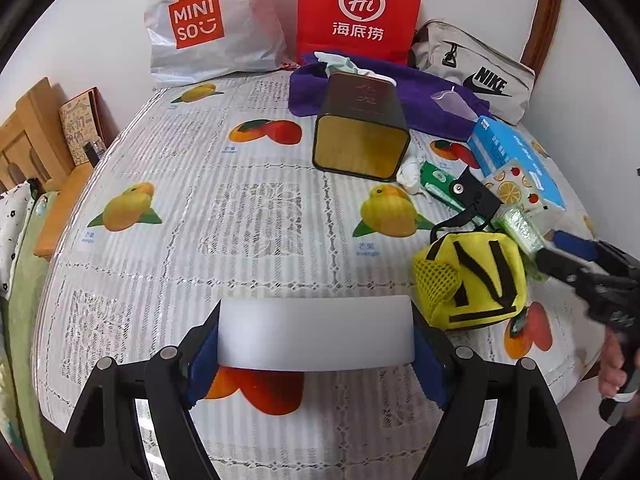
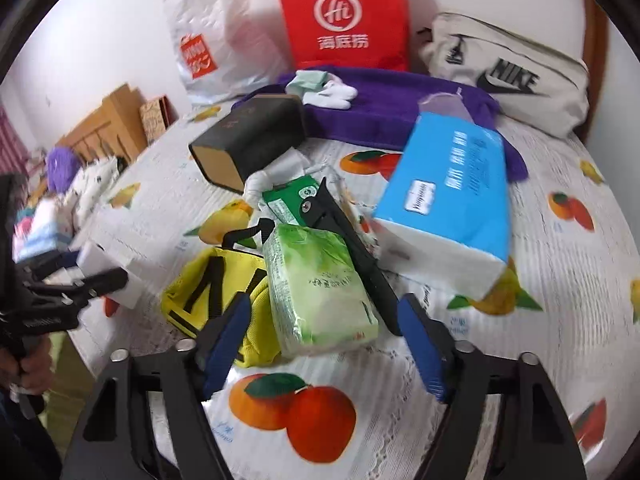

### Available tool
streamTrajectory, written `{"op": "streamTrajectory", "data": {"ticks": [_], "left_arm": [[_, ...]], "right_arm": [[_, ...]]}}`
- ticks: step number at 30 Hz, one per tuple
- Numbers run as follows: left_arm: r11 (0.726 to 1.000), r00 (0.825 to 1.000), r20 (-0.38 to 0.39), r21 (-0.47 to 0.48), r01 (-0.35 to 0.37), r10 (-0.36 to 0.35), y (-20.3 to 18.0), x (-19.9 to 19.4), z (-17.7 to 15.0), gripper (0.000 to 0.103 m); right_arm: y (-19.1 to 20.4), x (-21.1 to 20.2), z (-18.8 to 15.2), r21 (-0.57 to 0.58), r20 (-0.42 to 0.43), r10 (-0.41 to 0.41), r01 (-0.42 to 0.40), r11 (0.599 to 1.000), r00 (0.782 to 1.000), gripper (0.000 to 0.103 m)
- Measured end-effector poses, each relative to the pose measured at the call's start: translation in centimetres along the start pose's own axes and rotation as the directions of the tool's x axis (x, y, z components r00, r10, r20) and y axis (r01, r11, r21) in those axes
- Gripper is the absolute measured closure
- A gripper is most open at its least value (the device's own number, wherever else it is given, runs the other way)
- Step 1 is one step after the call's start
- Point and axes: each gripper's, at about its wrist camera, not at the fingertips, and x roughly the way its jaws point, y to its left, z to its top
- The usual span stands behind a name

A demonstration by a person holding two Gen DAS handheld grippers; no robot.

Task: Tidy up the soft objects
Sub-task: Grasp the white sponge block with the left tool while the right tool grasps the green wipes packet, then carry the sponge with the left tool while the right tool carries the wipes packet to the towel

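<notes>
Left wrist view: shows left tongs [image 1: 316, 334] pinching white foam block [image 1: 316, 320] above worktop [image 1: 200, 208]. Right wrist view: shows right tongs [image 2: 324, 344] spread, straddling green tissue pack [image 2: 320, 280] at 12 o'clock, pads not pressing. Judged step: pack pickup. Next: close squarely; keep clear of yellow pouch [image 2: 208, 292] at 9 o'clock and black strap [image 2: 360, 256] at 3.

A glossy lace-patterned plastic cover [image 1: 240, 216] lies over the bench. The green tissue pack [image 2: 324, 288] wears shiny film; the yellow pouch [image 1: 472, 280] is matt cloth with mesh; the purple towel [image 2: 400, 108] looks plush.
</notes>
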Motion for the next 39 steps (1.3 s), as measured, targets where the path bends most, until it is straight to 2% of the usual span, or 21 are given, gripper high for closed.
{"op": "streamTrajectory", "data": {"ticks": [1, 2, 4, 7, 11, 14, 17, 20, 21, 23, 26, 34, 39], "left_arm": [[1.000, 1.000, -0.002, 0.002, 0.006, -0.006, -0.1, 0.0, 0.0, 0.023], [1.000, 1.000, -0.004, 0.006, 0.006, -0.006, -0.2, 0.0, 0.0, 0.023], [1.000, 1.000, -0.004, 0.001, 0.003, -0.003, -0.2, -0.1, 0.0, 0.023], [1.000, 1.000, -0.007, -0.004, 0.010, -0.010, -0.2, -0.1, 0.1, 0.023], [1.000, 1.000, -0.006, -0.002, 0.024, -0.024, -0.4, -0.1, 0.3, 0.023], [1.000, 1.000, -0.011, 0.005, 0.027, -0.027, -0.6, 0.0, 0.4, 0.023], [0.999, 0.999, -0.017, 0.012, 0.031, -0.031, -0.8, 0.2, 0.7, 0.023], [0.999, 0.999, -0.021, 0.017, 0.033, -0.033, -0.9, 0.2, 1.1, 0.023], [0.999, 0.999, -0.019, 0.019, 0.032, -0.031, -0.9, 0.2, 1.2, 0.023], [0.999, 0.999, -0.015, 0.019, 0.031, -0.030, -0.9, 0.0, 1.6, 0.023], [0.999, 0.999, -0.004, 0.016, 0.038, -0.038, -1.0, -0.3, 2.6, 0.023], [0.998, 0.997, 0.027, 0.014, 0.067, -0.068, -1.7, -0.7, 5.3, 0.023], [0.997, 0.997, 0.038, 0.036, 0.073, -0.074, -2.6, -0.9, 6.8, 0.023]], "right_arm": [[0.2, 0.3, 0.0, -0.014, -0.008, -0.017, 0.017, 1.000, 1.000, 0.047], [0.2, 0.5, 0.0, -0.021, -0.015, -0.028, 0.027, 0.999, 1.000, 0.051], [0.0, 0.3, -0.2, -0.017, -0.010, -0.009, 0.009, 1.000, 1.000, 0.053], [0.1, -0.1, -0.2, -0.044, -0.001, -0.046, 0.046, 0.998, 0.999, 0.053], [0.7, 0.6, -0.2, -0.085, -0.016, -0.056, 0.055, 0.995, 0.998, 0.052], [1.4, 1.6, -0.2, -0.125, -0.037, -0.061, 0.056, 0.991, 0.997, 0.045], [2.0, 2.7, -0.2, -0.171, -0.052, -0.112, 0.102, 0.980, 0.992, 0.044], [1.5, 2.3, -0.1, -0.142, -0.038, -0.076, 0.070, 0.987, 0.996, 0.058], [1.2, 2.0, -0.1, -0.129, -0.037, -0.066, 0.061, 0.990, 0.997, 0.060], [0.8, 1.3, 0.1, -0.103, -0.018, -0.058, 0.056, 0.993, 0.998, 0.069], [0.3, 0.5, 0.3, -0.072, -0.024, -0.001, -0.001, 0.997, 1.000, 0.070], [-1.6, -1.0, 0.9, 0.050, -0.018, 0.091, -0.090, 0.995, 0.996, 0.071], [-1.4, -2.5, 1.6, 0.033, 0.011, 0.070, -0.070, 0.997, 0.997, 0.071]]}}
